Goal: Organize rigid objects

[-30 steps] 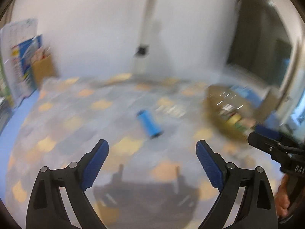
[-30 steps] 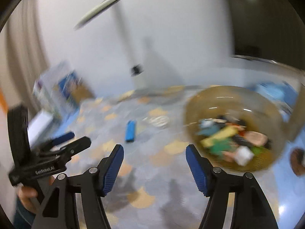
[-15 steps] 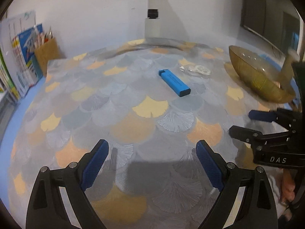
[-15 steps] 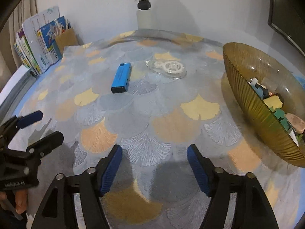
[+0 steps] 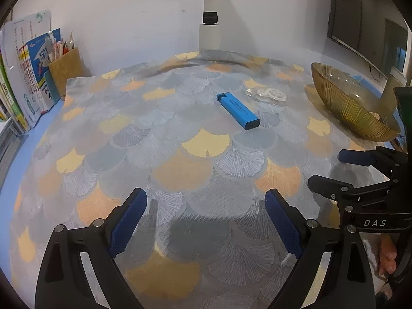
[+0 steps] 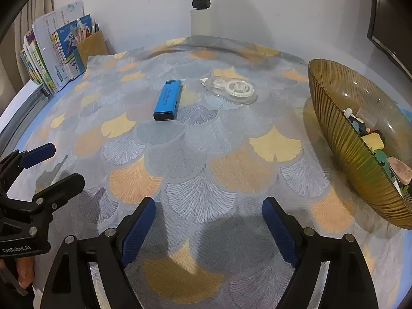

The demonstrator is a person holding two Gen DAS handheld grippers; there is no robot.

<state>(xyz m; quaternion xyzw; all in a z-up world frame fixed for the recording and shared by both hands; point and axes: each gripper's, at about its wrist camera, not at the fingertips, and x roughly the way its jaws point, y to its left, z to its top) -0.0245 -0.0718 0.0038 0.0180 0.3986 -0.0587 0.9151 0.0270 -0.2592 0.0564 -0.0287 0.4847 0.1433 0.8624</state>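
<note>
A blue lighter (image 5: pixel 238 110) (image 6: pixel 167 100) lies flat on the patterned cloth toward the back. Just right of it rests a clear correction-tape dispenser (image 5: pixel 269 94) (image 6: pixel 233 90). An amber ribbed glass bowl (image 5: pixel 347 103) (image 6: pixel 342 131) at the right holds several small items. My left gripper (image 5: pixel 206 206) hovers open over bare cloth, well short of the lighter. My right gripper (image 6: pixel 209 215) is also over bare cloth near the front; its jaws are opening and nothing is between them. Each gripper shows at the edge of the other's view.
Books and a brown pen holder (image 5: pixel 65 70) (image 6: pixel 91 45) stand at the back left by the wall. A white post with a black fitting (image 5: pixel 209 29) rises at the back centre. A dark screen (image 5: pixel 368 18) hangs on the right wall.
Both grippers tilted downward and sank toward the table, then held still as the blur cleared. The right gripper's jaws have spread wider. The lighter and dispenser have not moved.
</note>
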